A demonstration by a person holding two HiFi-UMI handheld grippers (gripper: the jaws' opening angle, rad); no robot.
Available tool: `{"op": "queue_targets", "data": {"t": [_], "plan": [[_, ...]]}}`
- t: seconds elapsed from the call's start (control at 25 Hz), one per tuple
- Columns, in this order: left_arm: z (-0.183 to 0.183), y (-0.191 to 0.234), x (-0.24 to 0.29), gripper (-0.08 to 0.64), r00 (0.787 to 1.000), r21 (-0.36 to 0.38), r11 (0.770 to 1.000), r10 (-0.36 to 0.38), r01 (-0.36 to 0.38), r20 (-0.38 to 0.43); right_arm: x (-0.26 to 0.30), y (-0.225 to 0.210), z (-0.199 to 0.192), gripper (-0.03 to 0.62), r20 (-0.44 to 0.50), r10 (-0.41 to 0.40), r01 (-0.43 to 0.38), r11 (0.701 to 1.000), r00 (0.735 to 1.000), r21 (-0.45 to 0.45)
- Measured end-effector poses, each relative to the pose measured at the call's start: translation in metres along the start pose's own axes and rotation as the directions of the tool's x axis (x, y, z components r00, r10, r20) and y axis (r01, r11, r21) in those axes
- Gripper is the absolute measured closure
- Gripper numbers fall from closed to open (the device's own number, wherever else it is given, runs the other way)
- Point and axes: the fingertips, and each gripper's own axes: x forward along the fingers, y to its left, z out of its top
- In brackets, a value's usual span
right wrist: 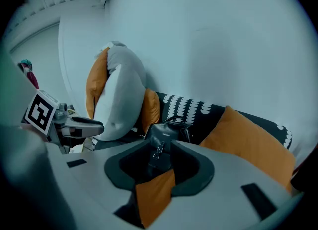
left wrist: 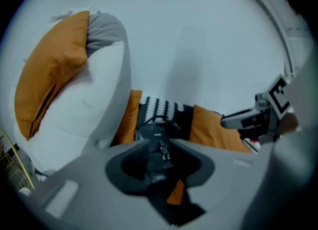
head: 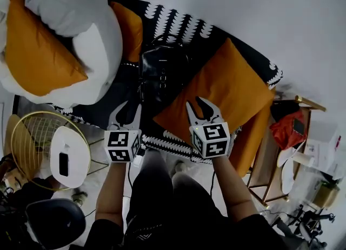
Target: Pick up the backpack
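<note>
A black backpack (head: 162, 71) stands upright on a sofa with a black-and-white patterned cover (head: 178, 22), its top handle up and a buckled strap down its front. My left gripper (head: 127, 112) hovers short of the backpack's lower left, jaws open and empty. My right gripper (head: 203, 108) floats over the orange cushion (head: 224, 87) just right of the bag, also open with nothing in it. In the left gripper view the backpack (left wrist: 156, 133) sits beyond the gap of the left gripper (left wrist: 160, 149). The right gripper view shows the backpack (right wrist: 166, 133) past the right gripper (right wrist: 160, 150).
A pile of white and orange pillows (head: 70, 44) fills the sofa's left end. A yellow wire side table (head: 30, 141) carries a white device (head: 69, 156) at lower left. A wooden side table (head: 270, 162) with a red bag (head: 287, 130) stands at right. A white wall is behind.
</note>
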Motion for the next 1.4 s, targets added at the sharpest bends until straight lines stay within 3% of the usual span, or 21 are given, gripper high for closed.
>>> {"op": "queue_targets", "data": {"t": [0.2,0.68,1.4], "plan": [[-0.006,0.020,0.038,0.434,0.999,0.022,0.998,0.054,-0.054,-0.001,0.037,-0.017,0.005,0.477,-0.021,-0.061,0.061,0.998,0.998,-0.011],[-0.021,0.051,0.123,0.434,0.997,0.028,0.999,0.047,-0.045,-0.055,0.121,-0.063,0.006,0.449,-0.089,-0.188,0.189,0.982,0.978,0.005],[-0.045,0.085,0.200,0.409,0.993,0.018,0.997,0.078,-0.077,-0.085,0.200,-0.091,-0.017,0.383,-0.252,-0.281,0.271,0.960,0.926,-0.072]]}}
